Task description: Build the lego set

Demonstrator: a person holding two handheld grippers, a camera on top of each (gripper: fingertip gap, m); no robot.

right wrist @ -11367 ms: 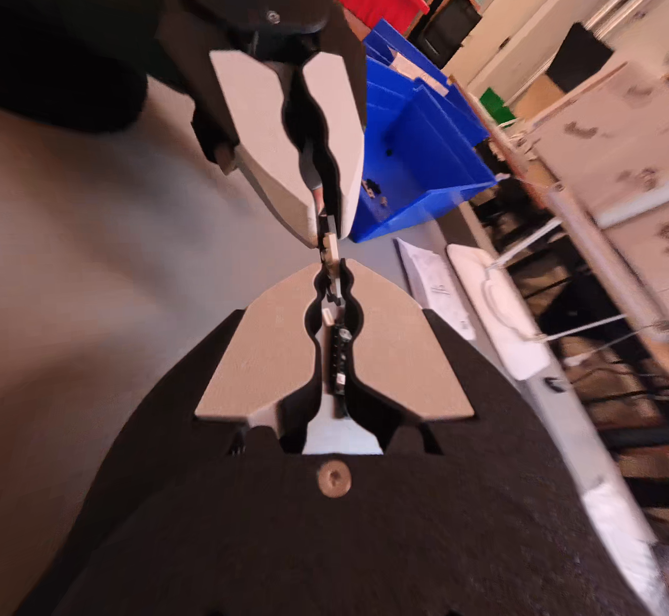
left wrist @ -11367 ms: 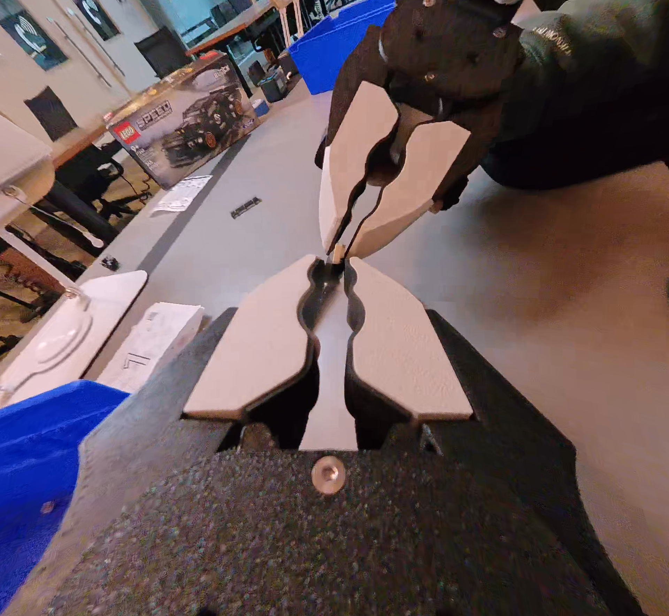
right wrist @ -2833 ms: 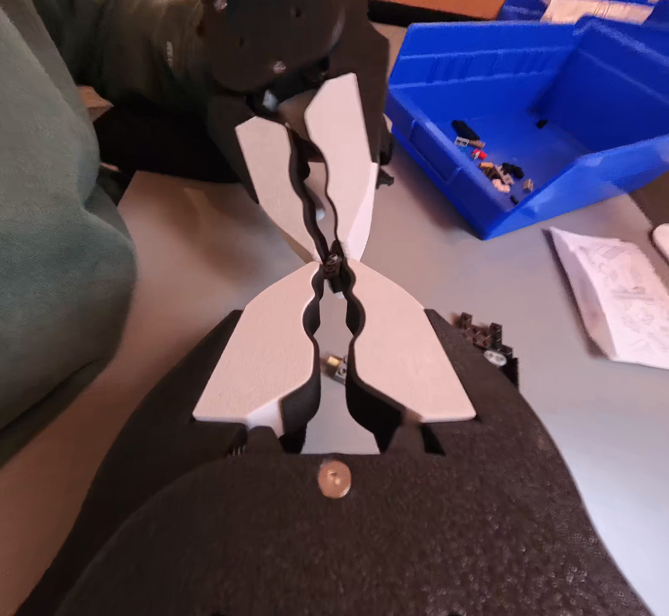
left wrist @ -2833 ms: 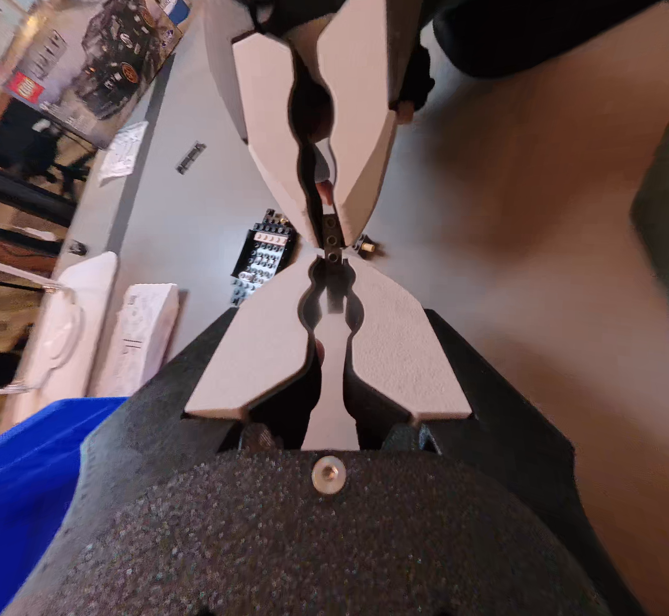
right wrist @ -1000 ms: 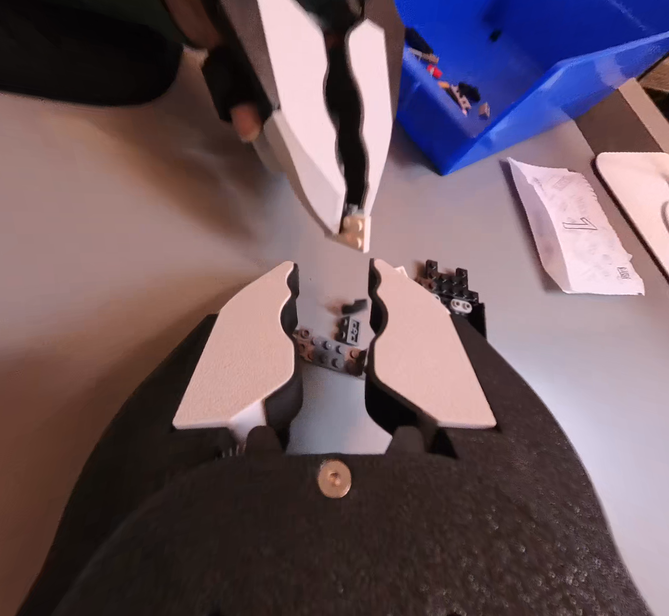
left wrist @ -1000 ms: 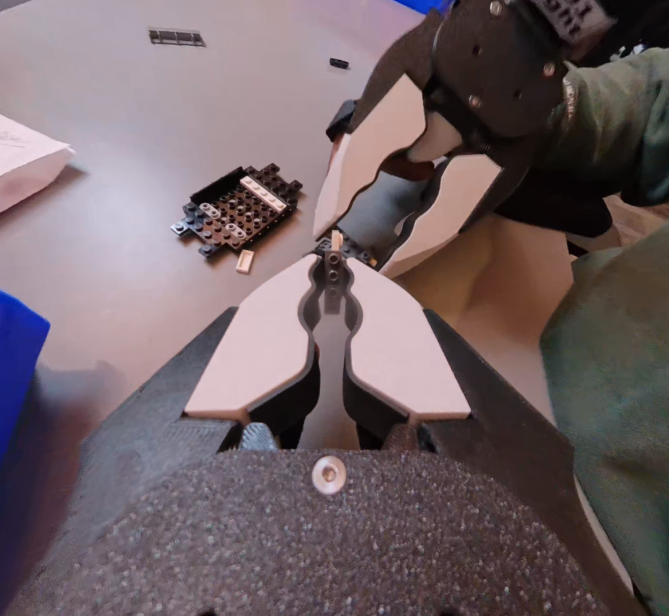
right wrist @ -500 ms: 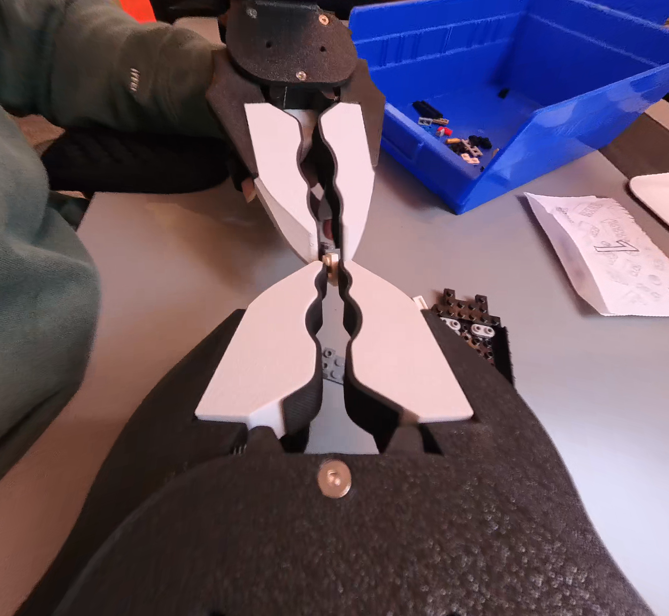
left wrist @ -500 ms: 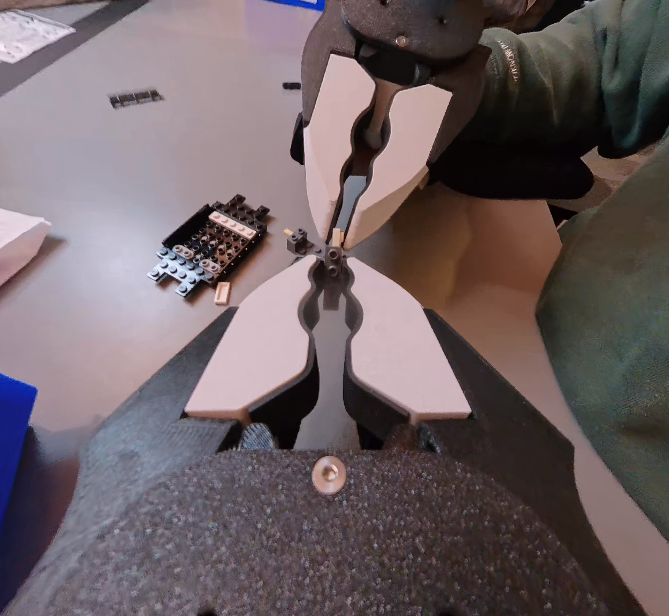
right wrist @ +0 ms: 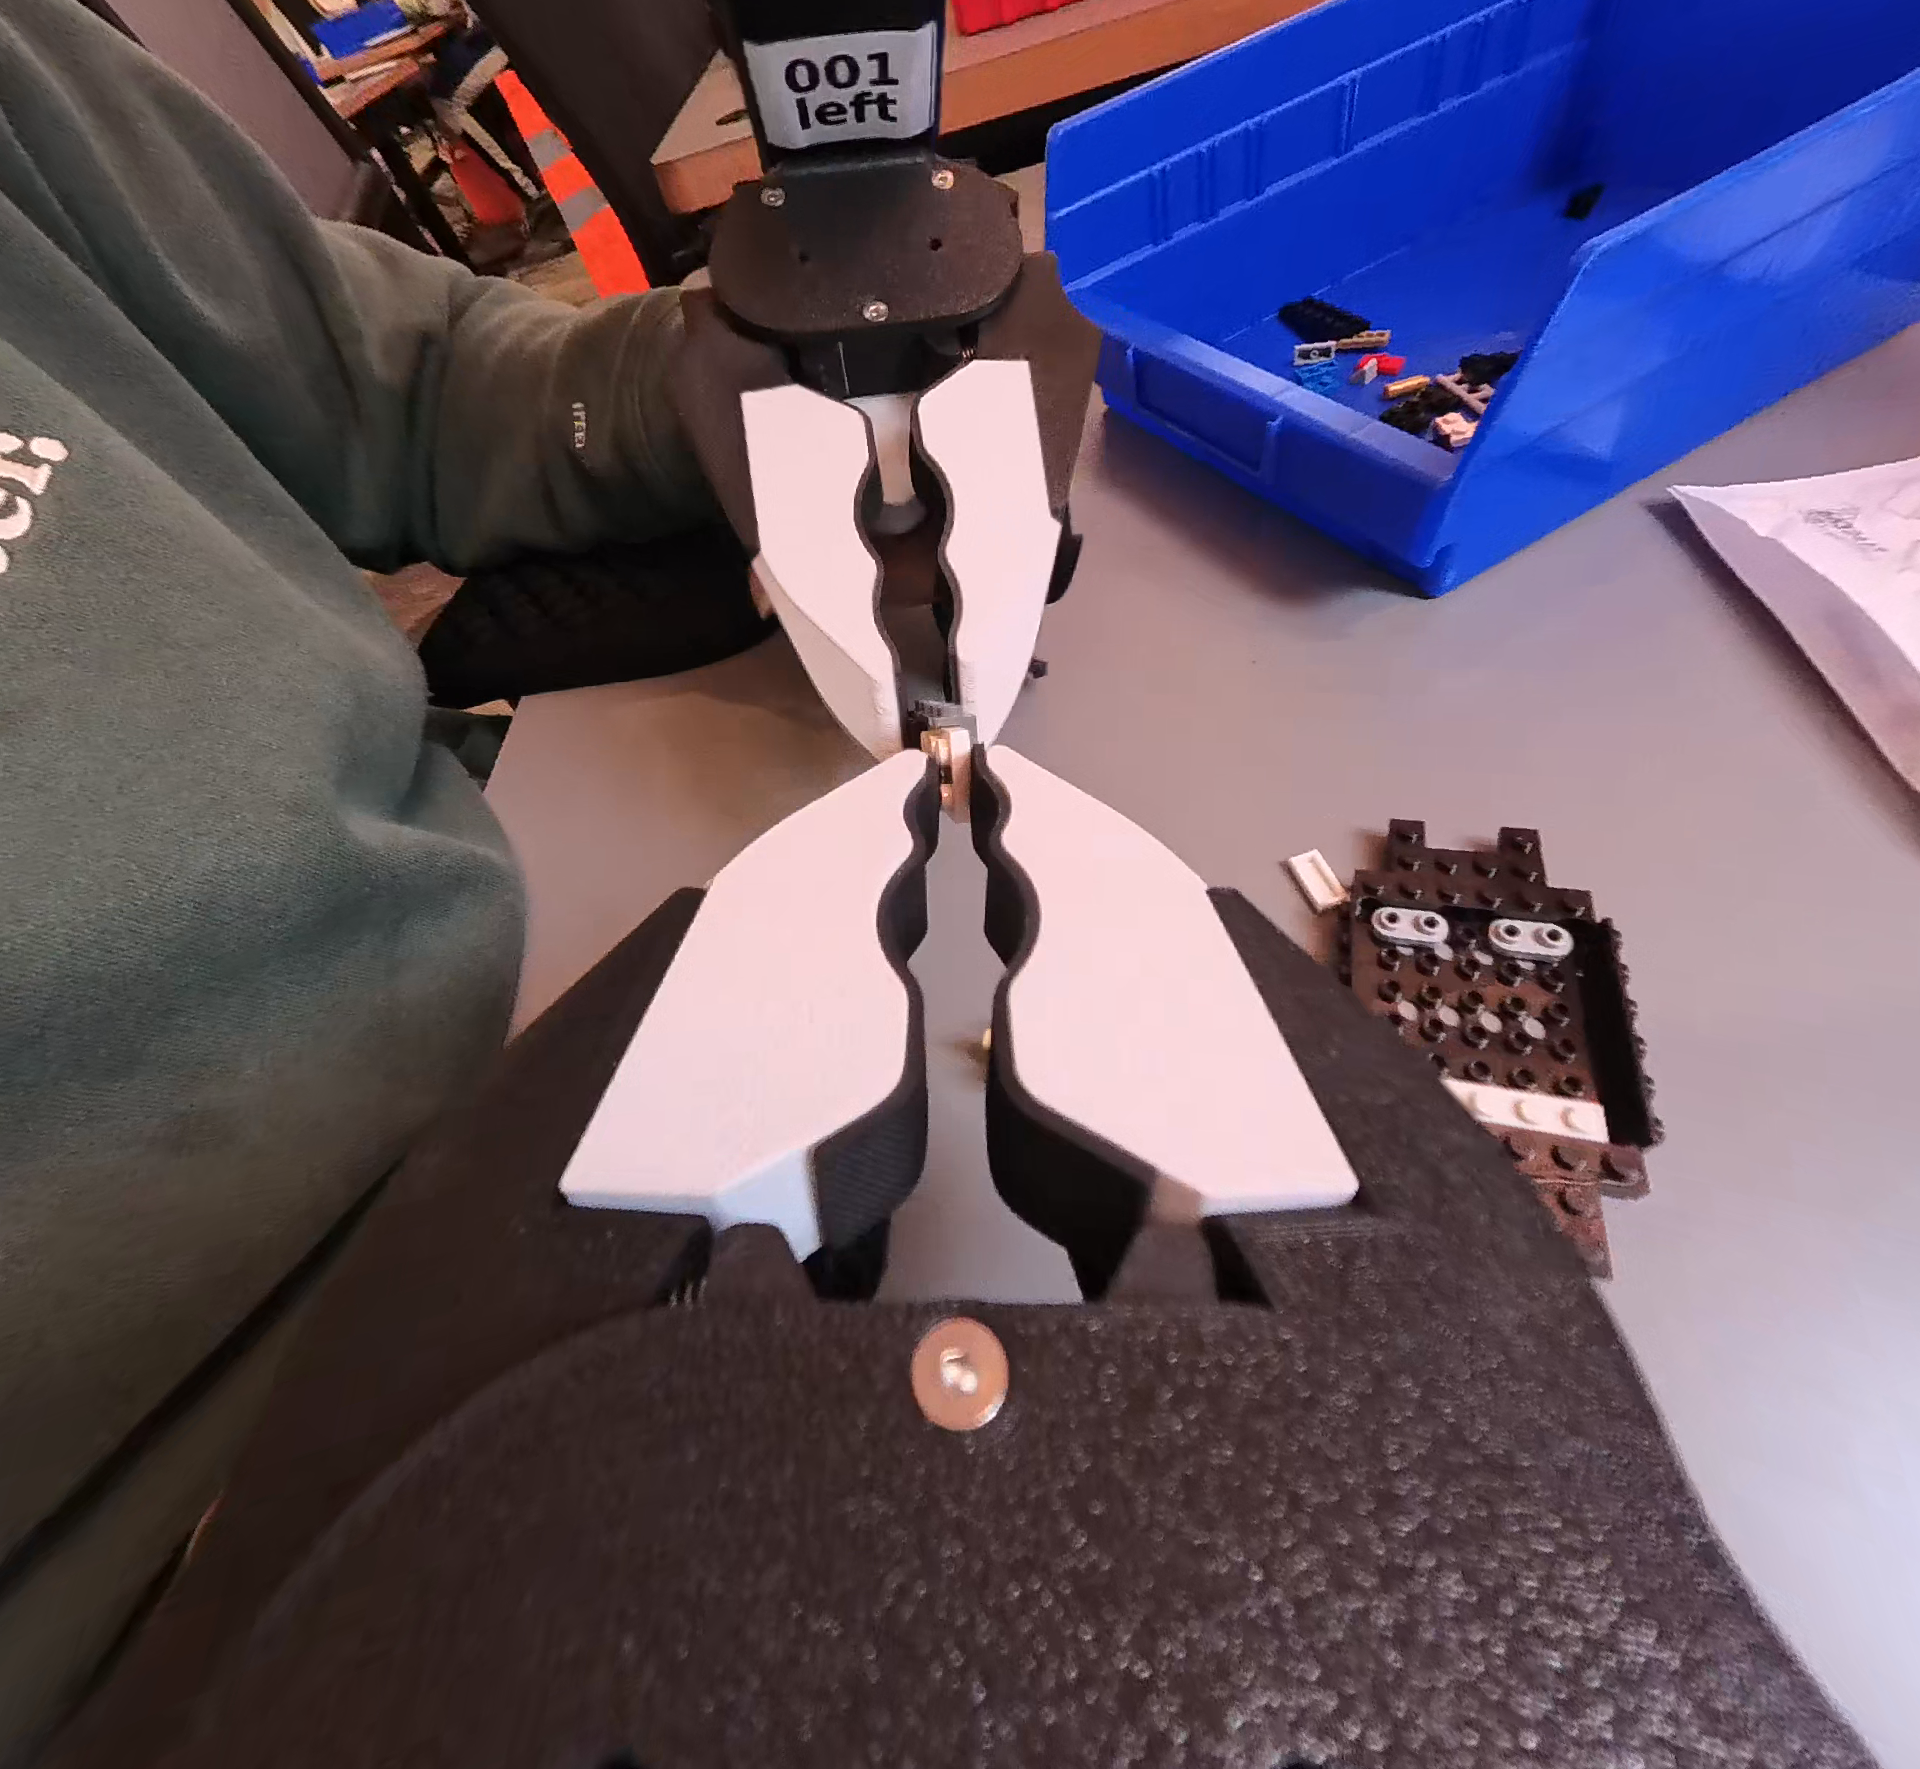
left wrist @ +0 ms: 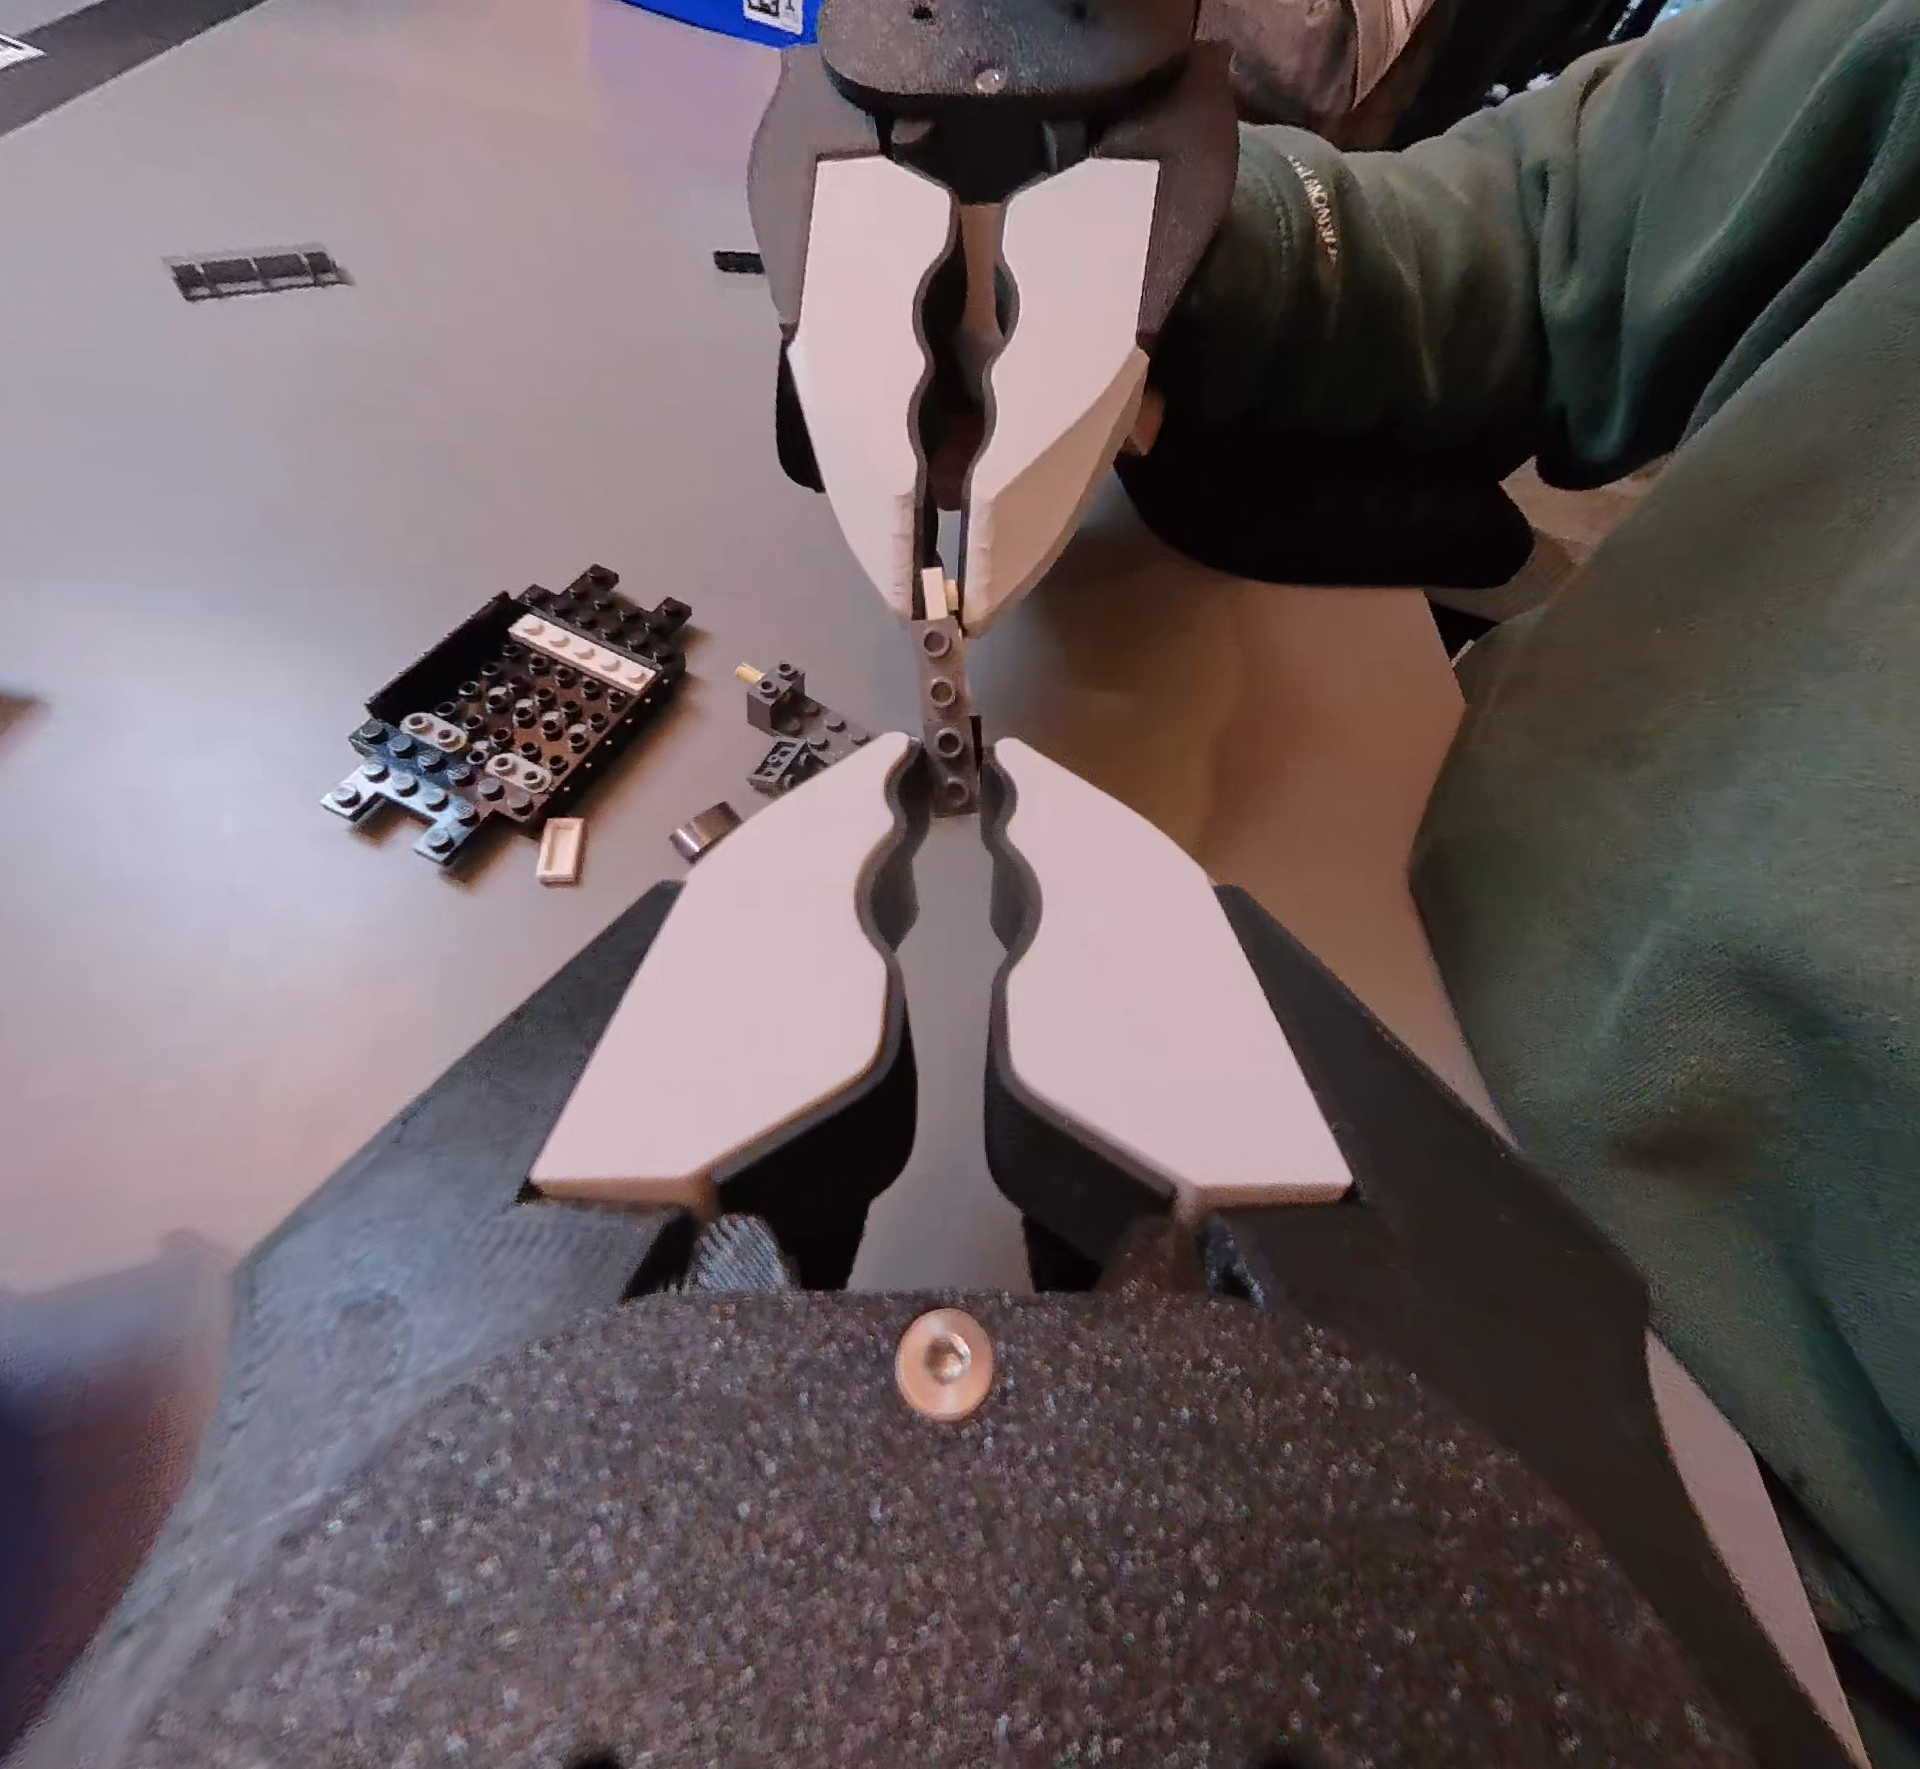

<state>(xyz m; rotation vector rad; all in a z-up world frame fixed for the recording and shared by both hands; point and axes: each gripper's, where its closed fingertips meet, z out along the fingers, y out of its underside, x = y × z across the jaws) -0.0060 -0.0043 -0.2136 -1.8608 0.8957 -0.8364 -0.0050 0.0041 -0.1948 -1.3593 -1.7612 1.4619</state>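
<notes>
Claws meet tip to tip: left claw [left wrist: 948, 763] pinches dark studded strip [left wrist: 943, 701], right claw [right wrist: 951, 774] pinches tan piece [right wrist: 948, 751].

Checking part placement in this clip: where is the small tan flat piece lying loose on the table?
In the left wrist view, the tan flat piece lies on the grey table, left of centre, just beside the near corner of the black studded base plate.
</notes>
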